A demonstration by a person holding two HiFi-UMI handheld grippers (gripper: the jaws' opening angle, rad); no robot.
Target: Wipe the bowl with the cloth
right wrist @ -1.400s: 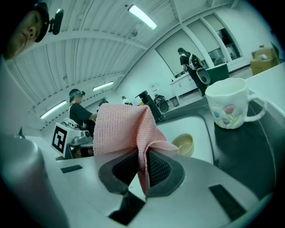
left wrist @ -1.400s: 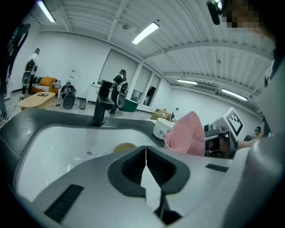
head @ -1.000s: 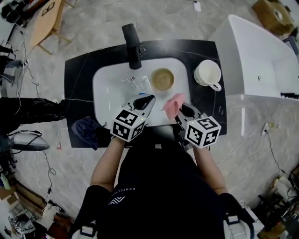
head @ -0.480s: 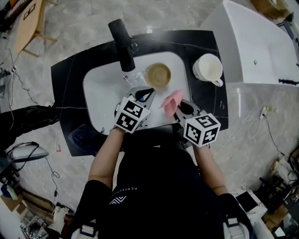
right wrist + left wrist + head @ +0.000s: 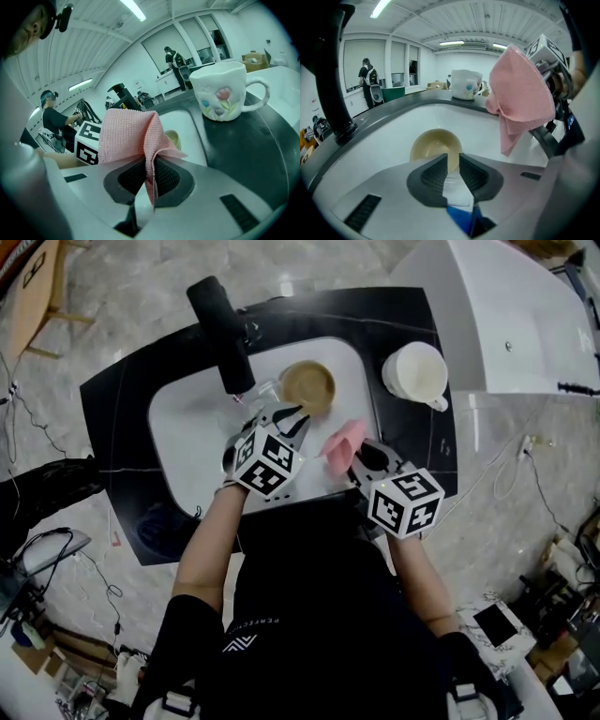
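The bowl (image 5: 307, 385) sits empty in the white sink (image 5: 187, 427), below the black faucet (image 5: 220, 334). A white mug (image 5: 415, 374) stands on the dark counter (image 5: 122, 399) to the sink's right, nothing visible inside it. The right tongs (image 5: 149, 173) pinch the pink cloth (image 5: 131, 133), which stands up in folds above them. The left tongs (image 5: 453, 161) hold nothing, their jaws a narrow gap apart with the bowl's near rim just past the tips. Since a second ago, the left tongs have moved from the sink's near edge up beside the bowl; the cloth stays held.
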